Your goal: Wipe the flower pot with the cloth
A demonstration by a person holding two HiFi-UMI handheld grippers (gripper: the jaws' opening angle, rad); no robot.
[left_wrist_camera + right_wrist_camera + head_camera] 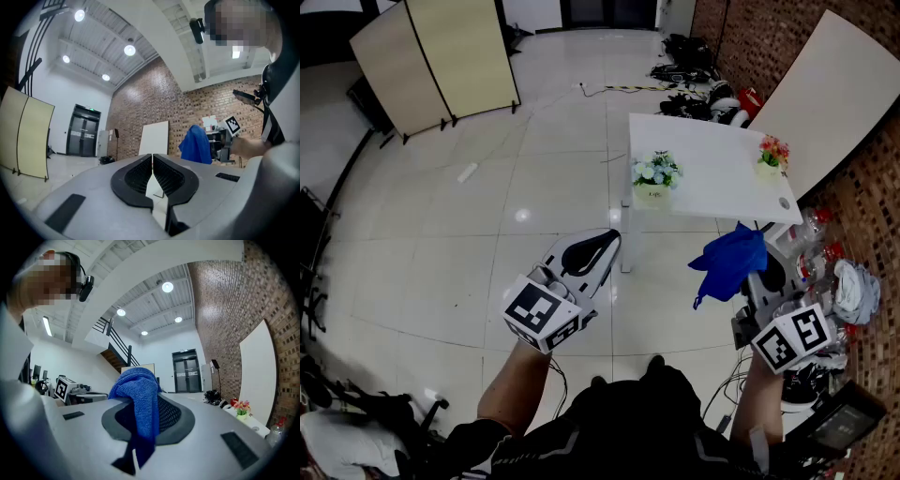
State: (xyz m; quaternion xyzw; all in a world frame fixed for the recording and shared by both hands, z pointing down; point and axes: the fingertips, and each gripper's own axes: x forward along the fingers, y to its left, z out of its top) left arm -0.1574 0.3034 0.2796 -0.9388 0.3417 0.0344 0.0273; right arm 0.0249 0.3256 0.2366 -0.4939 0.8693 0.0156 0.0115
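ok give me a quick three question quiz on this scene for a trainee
1. True or false: the left tongs are shut with nothing between them.
2. What colour is the cloth gripped by the right tongs? A red, B blue, C white.
3. How many flower pots stand on the white table?
Key: 1 true; 2 B; 3 two.
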